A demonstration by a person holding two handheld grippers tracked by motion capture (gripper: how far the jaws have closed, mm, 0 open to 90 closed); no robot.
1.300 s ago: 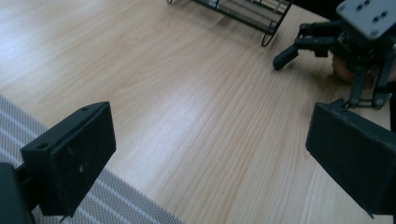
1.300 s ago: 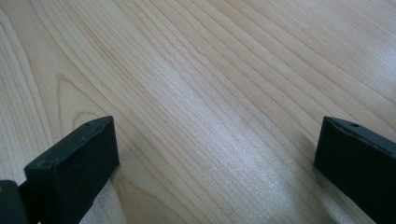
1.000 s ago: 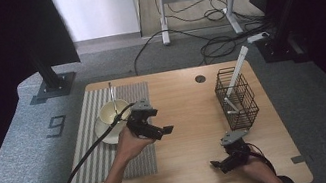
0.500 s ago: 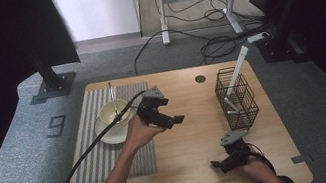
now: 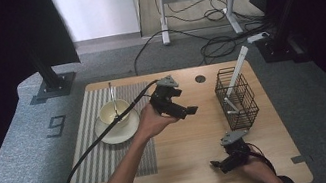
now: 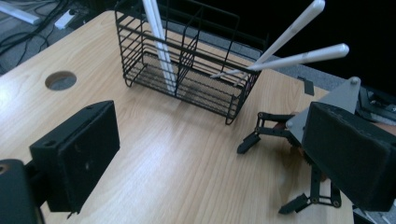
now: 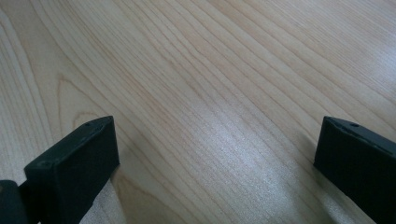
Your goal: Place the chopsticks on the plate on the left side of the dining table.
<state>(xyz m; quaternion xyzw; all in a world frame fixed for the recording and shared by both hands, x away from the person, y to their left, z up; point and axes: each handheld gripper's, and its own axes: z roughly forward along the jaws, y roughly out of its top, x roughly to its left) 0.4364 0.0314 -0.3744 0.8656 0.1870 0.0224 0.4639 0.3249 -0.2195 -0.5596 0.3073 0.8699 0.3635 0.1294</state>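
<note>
Rightward and away from the cream bowl (image 5: 115, 112), the left gripper (image 5: 177, 103) is travelling over pale wood-grain table (image 5: 186, 148), jaws spread wide and empty, pointing toward the black wire basket (image 5: 236, 99) holding slim white utensils (image 6: 299, 57). Near the front edge, the right gripper (image 5: 226, 159) is resting, jaws wide apart, empty.

One sign can be read: a dark digit "9" (image 5: 57, 126) lies on the grey floor covering (image 5: 16, 163), at the left of the high view, just beside the table's (image 5: 185, 169) left edge.
</note>
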